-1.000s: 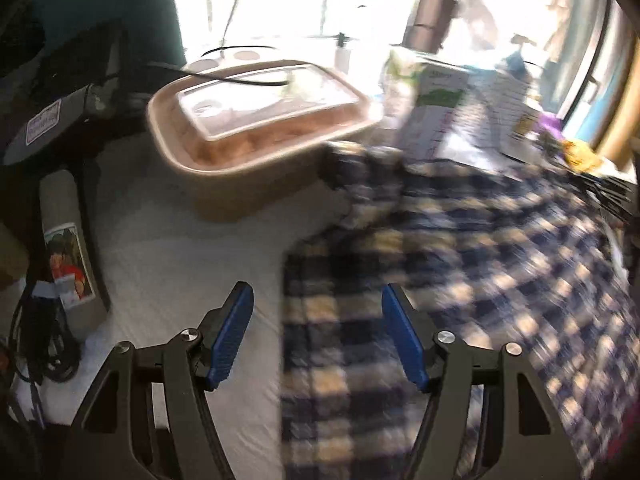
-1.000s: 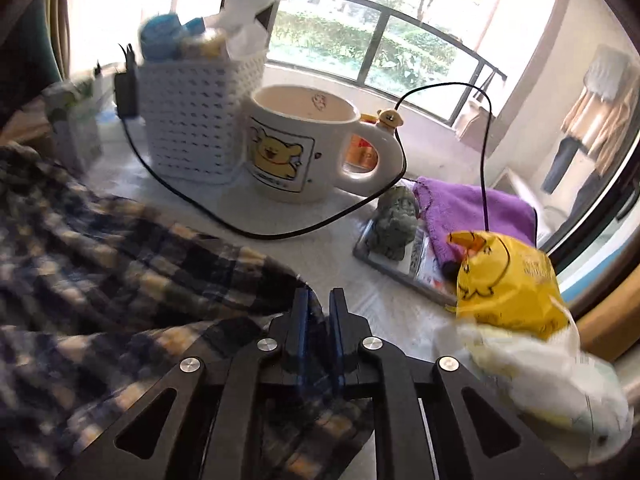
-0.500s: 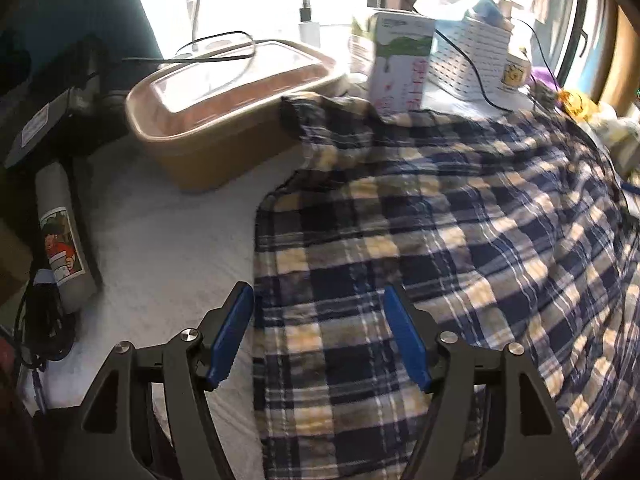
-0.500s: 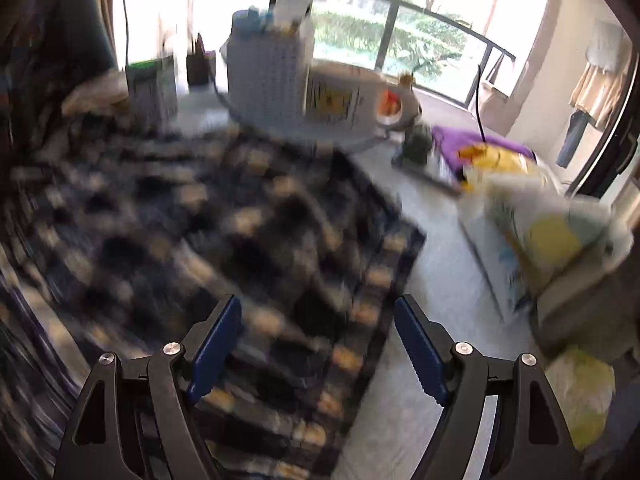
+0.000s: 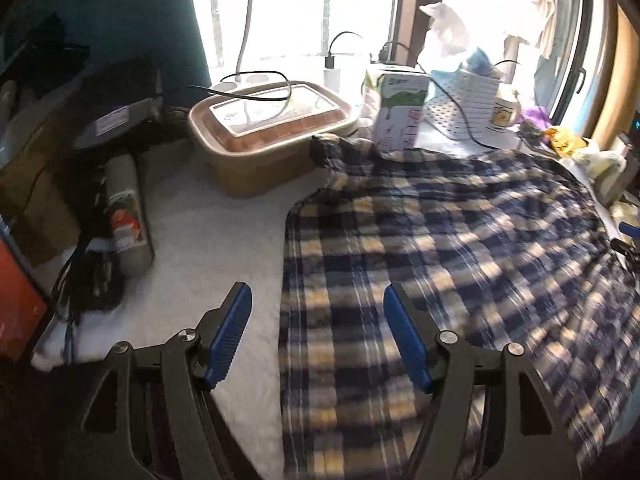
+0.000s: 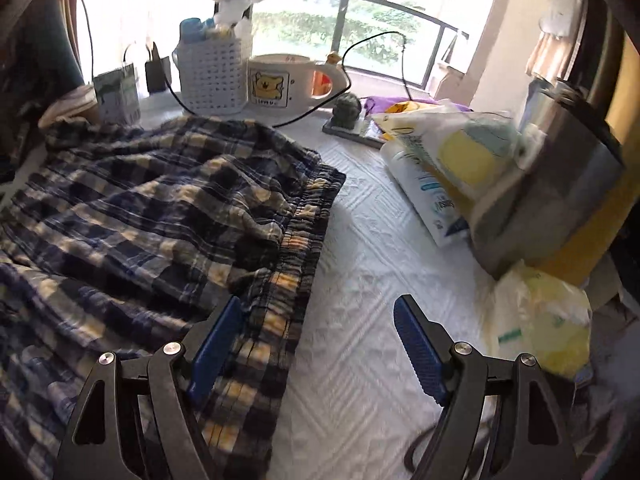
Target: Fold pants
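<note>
The plaid pants (image 5: 460, 264) are spread over the white quilted surface (image 5: 208, 232), rumpled, with the gathered waistband (image 6: 300, 248) seen toward the right in the right wrist view. The left gripper (image 5: 318, 334) is held with its fingers wide apart and empty, above the left edge of the cloth; one blue pad (image 5: 230, 336) is over bare surface, the other over the plaid. The right gripper (image 6: 316, 350) is likewise spread open and empty, its left pad over the waistband and its right pad over the surface.

The cloth is crowded on several sides. At the far left one brown lidded container (image 5: 268, 136) is seen, with a black cable (image 5: 256, 96) lying on its lid; a corner of the pants reaches just beside it. One green-and-white carton (image 5: 400, 116), one white perforated basket (image 6: 212, 76) and one bear-printed mug (image 6: 280, 84) are lined up behind the far edge. One cylindrical bottle (image 5: 128, 216) is lying to the left, well apart from the cloth. Plastic packages (image 6: 448, 168) are piled to the right of the waistband.
</note>
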Motion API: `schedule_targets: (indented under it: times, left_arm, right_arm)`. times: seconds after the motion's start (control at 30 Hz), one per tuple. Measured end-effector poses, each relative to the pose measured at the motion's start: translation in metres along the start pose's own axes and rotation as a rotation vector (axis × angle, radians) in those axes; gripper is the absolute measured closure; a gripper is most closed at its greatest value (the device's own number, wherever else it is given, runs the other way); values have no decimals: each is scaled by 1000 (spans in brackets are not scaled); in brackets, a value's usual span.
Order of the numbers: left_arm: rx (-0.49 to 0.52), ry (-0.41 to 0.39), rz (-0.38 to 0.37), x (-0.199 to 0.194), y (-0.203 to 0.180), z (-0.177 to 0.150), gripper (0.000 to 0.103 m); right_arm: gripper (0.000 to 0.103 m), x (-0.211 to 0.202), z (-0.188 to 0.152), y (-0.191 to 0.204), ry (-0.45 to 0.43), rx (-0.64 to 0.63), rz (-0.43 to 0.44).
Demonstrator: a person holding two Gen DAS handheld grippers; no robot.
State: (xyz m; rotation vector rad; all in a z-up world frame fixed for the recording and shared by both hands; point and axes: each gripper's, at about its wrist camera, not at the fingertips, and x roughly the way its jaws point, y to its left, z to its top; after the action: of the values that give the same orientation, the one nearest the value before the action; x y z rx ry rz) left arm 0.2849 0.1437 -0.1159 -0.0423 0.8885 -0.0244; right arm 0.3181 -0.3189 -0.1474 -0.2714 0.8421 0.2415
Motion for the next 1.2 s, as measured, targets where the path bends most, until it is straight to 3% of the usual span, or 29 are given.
schedule_targets:
  times: [0.27,0.57,0.9,1.2]
  left_arm:
    - [4,22,-47,-33,-16,-48,34]
    - [-38,-23,-74,-67,-22,-87,34]
    - [46,-91,-102,-111,-44,-134,34]
    - [59,-70,-160,-125,-58,-182,34]
  right_arm:
    - [23,-38,-27,-9,-32,37,-10]
    - [23,-76,-54,12,-67,10,-4]
    - [23,-112,-78,31,-109,1,-1]
    - [23,-138,-99,42,-123,37,11]
